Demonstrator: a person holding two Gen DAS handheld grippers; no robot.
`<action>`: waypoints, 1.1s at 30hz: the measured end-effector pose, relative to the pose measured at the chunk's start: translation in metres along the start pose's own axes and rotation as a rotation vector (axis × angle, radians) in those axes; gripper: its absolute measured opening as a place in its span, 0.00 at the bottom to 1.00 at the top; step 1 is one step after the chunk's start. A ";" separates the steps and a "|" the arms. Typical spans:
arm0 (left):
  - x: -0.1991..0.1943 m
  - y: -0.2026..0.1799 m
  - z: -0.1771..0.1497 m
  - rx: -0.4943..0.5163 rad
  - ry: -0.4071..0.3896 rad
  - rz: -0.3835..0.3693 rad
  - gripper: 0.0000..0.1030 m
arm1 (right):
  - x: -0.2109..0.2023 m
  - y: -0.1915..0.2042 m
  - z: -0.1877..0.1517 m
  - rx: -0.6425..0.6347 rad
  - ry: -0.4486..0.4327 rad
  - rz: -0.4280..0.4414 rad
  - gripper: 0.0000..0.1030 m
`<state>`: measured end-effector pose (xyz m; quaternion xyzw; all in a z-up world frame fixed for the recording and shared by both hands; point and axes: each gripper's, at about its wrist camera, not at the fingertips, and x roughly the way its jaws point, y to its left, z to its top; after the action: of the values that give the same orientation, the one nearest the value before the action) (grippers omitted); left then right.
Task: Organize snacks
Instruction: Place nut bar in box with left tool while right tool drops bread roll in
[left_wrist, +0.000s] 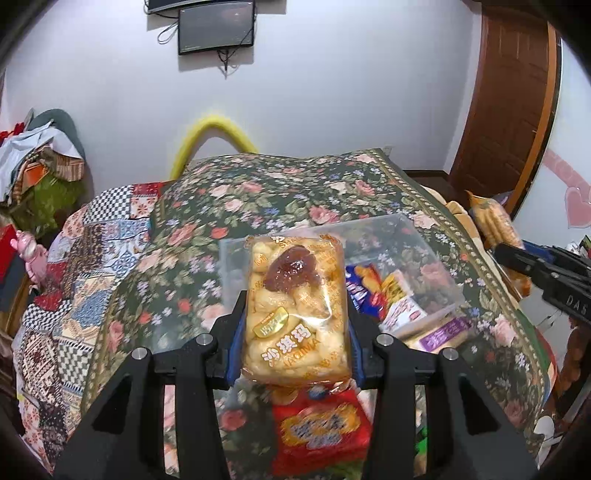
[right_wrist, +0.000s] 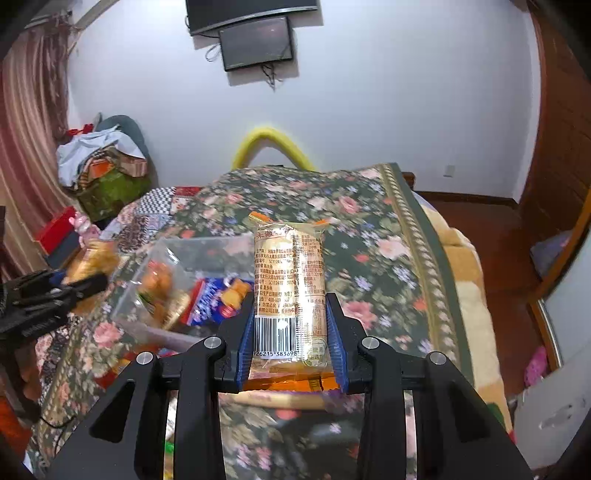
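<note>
My left gripper (left_wrist: 295, 325) is shut on a clear packet of puffed sachima cake (left_wrist: 295, 306) with a brown date picture on its front, held up above the table. My right gripper (right_wrist: 291, 332) is shut on a narrower orange-tinted snack packet (right_wrist: 290, 280), its barcode side facing the camera. A clear plastic box (left_wrist: 424, 254) stands on the floral cloth beyond the left packet and holds a blue packet (left_wrist: 364, 291) and other snacks. The same clear box (right_wrist: 177, 258) lies left of the right packet. The right gripper (left_wrist: 517, 260) shows at the right edge of the left wrist view with its packet (left_wrist: 495, 225); the left gripper (right_wrist: 88, 286) shows at the left edge of the right wrist view.
A red snack packet (left_wrist: 321, 428) lies on the cloth just below the left gripper, and a purple-labelled packet (left_wrist: 443, 334) rests beside the box. The floral tablecloth (right_wrist: 369, 229) covers the table. A yellow chair back (right_wrist: 273, 142), piled clothes (right_wrist: 99, 155) and a wooden door (left_wrist: 509, 96) stand beyond.
</note>
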<state>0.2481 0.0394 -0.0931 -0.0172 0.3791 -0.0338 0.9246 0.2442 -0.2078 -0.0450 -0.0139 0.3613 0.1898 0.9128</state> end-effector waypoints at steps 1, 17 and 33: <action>0.003 -0.002 0.002 0.001 0.002 -0.004 0.43 | 0.001 0.002 0.001 -0.001 -0.004 0.005 0.31; 0.083 -0.024 0.007 0.011 0.134 -0.063 0.43 | 0.077 0.011 0.012 0.034 0.102 0.046 0.31; 0.113 -0.023 0.001 -0.015 0.203 -0.074 0.44 | 0.121 0.014 0.008 -0.027 0.223 0.017 0.32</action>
<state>0.3279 0.0079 -0.1698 -0.0347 0.4701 -0.0666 0.8794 0.3250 -0.1525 -0.1184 -0.0443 0.4581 0.1997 0.8650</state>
